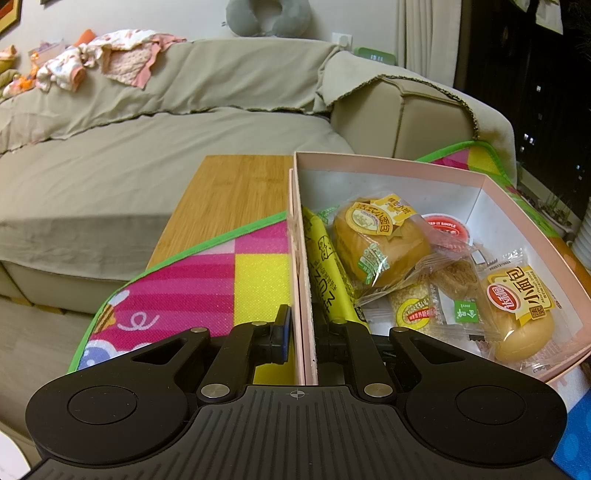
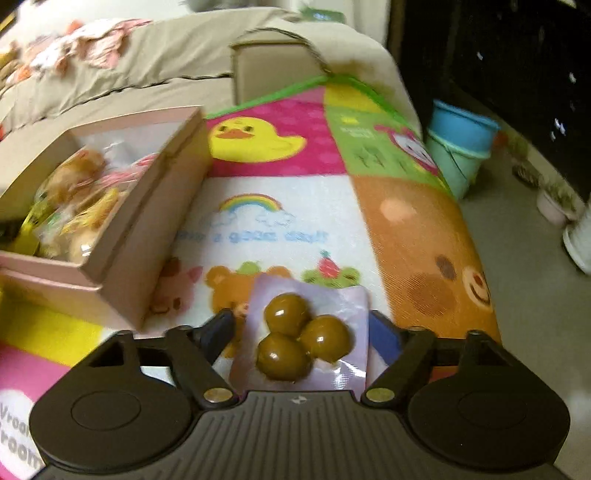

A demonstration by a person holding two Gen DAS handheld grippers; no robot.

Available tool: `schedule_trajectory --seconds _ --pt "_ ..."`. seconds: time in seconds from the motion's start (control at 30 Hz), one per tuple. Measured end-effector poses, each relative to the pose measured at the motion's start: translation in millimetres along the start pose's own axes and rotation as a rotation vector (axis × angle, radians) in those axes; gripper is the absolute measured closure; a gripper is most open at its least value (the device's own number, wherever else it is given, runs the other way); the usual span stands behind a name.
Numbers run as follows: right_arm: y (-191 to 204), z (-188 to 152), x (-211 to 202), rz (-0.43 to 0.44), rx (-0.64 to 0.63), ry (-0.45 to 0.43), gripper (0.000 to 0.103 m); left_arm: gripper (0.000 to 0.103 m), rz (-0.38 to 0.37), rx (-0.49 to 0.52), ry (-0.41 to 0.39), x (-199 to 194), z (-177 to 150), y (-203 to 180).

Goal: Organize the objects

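Living-room setup, so a beige couch (image 1: 147, 122) is seen across the back, with baby clothes (image 1: 110, 59) dumped on its backrest at far left and a grey neck pillow (image 1: 266, 16) up by the wall. A bamboo tabletop (image 1: 229, 199) is partly covered by a bright cartoon play mat (image 2: 280, 206), and the whole job is laid out on that.

Working left to right: the left gripper (image 1: 304, 332) is angled down toward the table and is pressed together on the left wall of the pink box (image 1: 301, 266), one finger outside the wall, the other inside. Packed into the box are a yellow snack stick (image 1: 328, 269) right against that wall, a wrapped round bun (image 1: 376, 243), a red-lidded cup (image 1: 447, 227) at the back, some small clear-wrapped biscuits (image 1: 436, 295) in the middle, and a second wrapped bun (image 1: 521, 314) by the right wall.

In the right wrist view, which is blurry, the box is seen at left on the mat. The right gripper (image 2: 303, 332) is tilted downward too, jaws spread wide, with a clear pouch of three brown balls (image 2: 303, 339) sitting between them; whether the pads actually press on the pouch can't be told from the picture. Off the mat's right edge, stacked blue and teal buckets (image 2: 458, 147) are parked on the floor, with small plant pots (image 2: 554, 203) further right.
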State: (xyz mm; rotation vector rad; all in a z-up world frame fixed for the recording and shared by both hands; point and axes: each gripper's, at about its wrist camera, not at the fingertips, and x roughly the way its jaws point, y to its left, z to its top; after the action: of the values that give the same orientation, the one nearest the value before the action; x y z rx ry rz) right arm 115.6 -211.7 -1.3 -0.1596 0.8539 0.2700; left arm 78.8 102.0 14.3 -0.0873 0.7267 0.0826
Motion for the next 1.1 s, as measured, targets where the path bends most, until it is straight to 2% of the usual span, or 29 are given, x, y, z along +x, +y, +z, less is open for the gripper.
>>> schedule_trajectory --seconds 0.23,0.43,0.6,0.73,0.8,0.9,1.0,1.1 --pt "10 -5 -16 0.046 -0.035 0.030 0.031 0.090 0.000 0.000 0.000 -1 0 0" --pt "15 -12 -56 0.077 -0.055 0.020 0.031 0.090 0.000 -0.001 -0.008 -1 2 -1" --pt "26 -6 -96 0.112 -0.070 -0.017 0.031 0.090 -0.003 -0.006 -0.001 -1 2 -1" --pt "44 17 -126 0.133 -0.120 -0.097 0.032 0.090 -0.003 -0.003 0.016 0 3 -1" --pt "53 37 -136 0.154 -0.131 -0.142 0.047 0.090 -0.003 -0.002 0.016 0 3 0" --pt "65 79 -144 0.224 -0.119 -0.198 0.048 0.090 -0.003 -0.003 0.015 0 3 0" --pt "81 114 -139 0.201 -0.140 -0.262 0.049 0.090 -0.003 -0.001 0.016 0 3 0" --pt "90 126 -129 0.207 -0.157 -0.250 0.049 0.091 -0.005 0.004 0.014 0 3 -1"
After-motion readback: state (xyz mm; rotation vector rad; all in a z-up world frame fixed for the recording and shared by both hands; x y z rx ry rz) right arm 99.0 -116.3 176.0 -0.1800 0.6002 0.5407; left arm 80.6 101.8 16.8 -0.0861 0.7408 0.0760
